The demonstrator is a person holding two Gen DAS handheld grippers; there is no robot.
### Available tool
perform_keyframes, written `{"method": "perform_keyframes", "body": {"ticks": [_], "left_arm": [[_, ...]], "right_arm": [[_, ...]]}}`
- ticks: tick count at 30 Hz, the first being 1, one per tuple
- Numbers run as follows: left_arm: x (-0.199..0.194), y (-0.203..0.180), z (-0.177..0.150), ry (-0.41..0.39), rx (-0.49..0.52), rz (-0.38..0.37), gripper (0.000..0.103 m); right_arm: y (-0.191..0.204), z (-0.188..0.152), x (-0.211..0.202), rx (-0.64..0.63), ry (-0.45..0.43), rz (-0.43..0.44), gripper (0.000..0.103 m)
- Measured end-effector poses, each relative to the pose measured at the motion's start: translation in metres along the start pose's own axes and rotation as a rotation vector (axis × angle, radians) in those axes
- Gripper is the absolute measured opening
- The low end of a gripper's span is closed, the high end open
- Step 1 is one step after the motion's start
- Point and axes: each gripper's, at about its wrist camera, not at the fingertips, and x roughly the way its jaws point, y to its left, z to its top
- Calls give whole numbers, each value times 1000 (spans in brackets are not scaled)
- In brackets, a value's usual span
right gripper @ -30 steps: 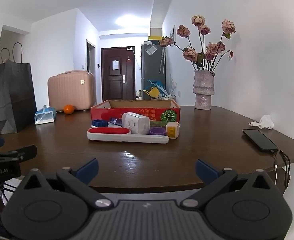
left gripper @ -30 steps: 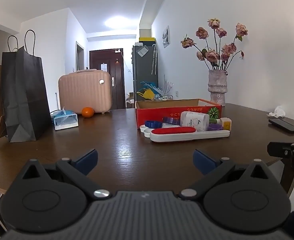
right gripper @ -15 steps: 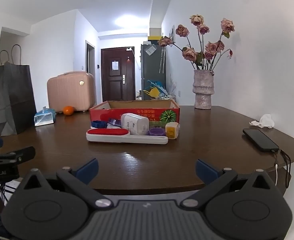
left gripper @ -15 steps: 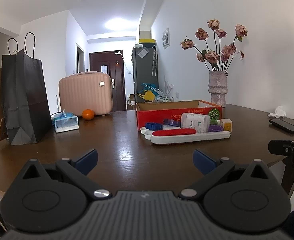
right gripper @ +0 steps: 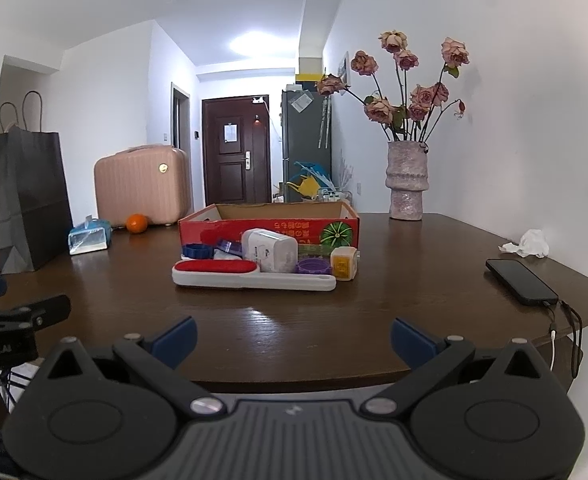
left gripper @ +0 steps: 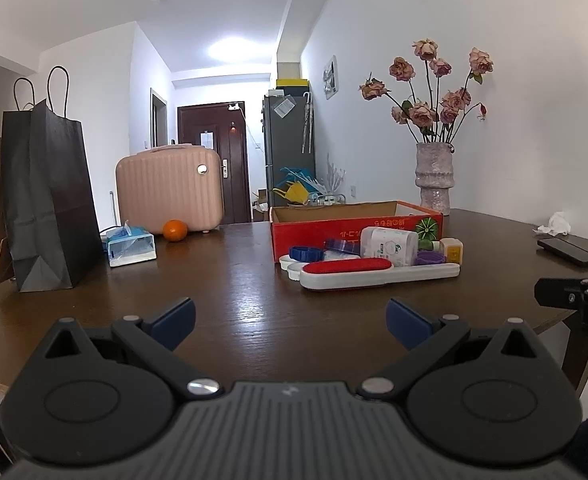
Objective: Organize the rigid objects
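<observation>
A red cardboard box (left gripper: 355, 226) (right gripper: 268, 226) stands open on the brown table (left gripper: 234, 300). In front of it lie a white brush with a red pad (left gripper: 377, 272) (right gripper: 250, 276), a white bottle on its side (left gripper: 389, 242) (right gripper: 270, 254), blue lids (left gripper: 303, 254) (right gripper: 196, 250), a purple lid (right gripper: 313, 267) and a small yellow-white cube (right gripper: 343, 264). My left gripper (left gripper: 290, 316) is open and empty over the table's near edge. My right gripper (right gripper: 292, 334) is open and empty, just short of the table edge.
A black paper bag (left gripper: 46, 196), a tissue pack (left gripper: 130, 244), an orange (left gripper: 174, 230) and a pink case (left gripper: 170, 188) stand at the left. A vase of dried roses (right gripper: 407, 178) stands at the back right. A phone on a cable (right gripper: 519, 280) and crumpled tissue (right gripper: 529, 242) lie at the right.
Both grippers have drifted slightly; the views have shifted a little. Nothing on the table has moved.
</observation>
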Motion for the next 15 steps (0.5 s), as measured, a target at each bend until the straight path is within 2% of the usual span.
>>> {"method": "perform_keyframes", "body": {"ticks": [15], "left_arm": [[5, 3, -2, 15, -14, -14, 103]], "right_arm": [[1, -2, 5, -2, 19, 6, 103]]}}
